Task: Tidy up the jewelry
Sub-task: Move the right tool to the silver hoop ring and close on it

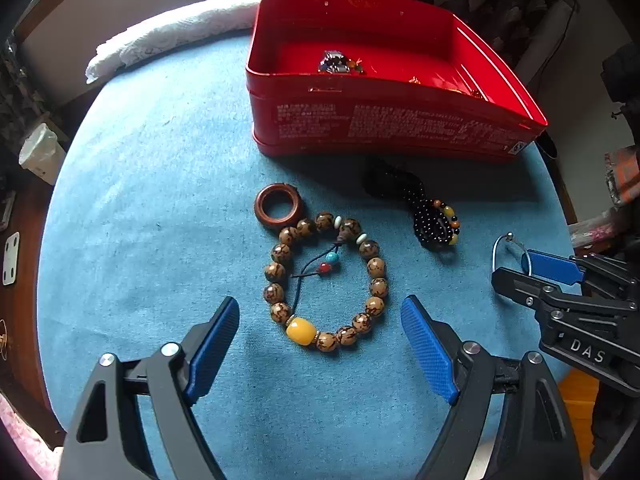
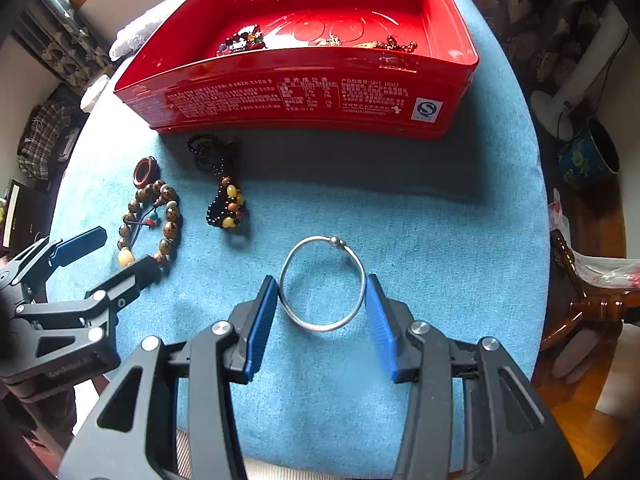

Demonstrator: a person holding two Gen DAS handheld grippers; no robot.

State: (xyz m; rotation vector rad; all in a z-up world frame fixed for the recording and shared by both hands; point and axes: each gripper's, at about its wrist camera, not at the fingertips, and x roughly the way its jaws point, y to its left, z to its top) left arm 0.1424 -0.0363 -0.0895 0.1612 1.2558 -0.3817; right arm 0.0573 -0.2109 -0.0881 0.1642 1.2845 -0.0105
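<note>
A red tin box (image 1: 400,128) (image 2: 304,96) stands at the back of the blue cloth with some jewelry inside (image 2: 244,42). A brown beaded bracelet (image 1: 280,272) (image 2: 170,220) with a yellow bead lies just ahead of my open left gripper (image 1: 320,320). A brown wooden ring (image 1: 279,206) (image 2: 144,171) touches it. A black beaded bracelet (image 1: 434,220) (image 2: 226,204) lies to the right. A silver bangle (image 2: 322,284) (image 1: 500,252) lies between the pads of my right gripper (image 2: 322,292), which touch its two sides.
A folded white cloth (image 1: 176,28) lies behind the box at the left. The blue cloth (image 1: 140,200) covers a round table whose edge curves close on both sides. A dark blue pot (image 2: 588,156) stands off the table at the right.
</note>
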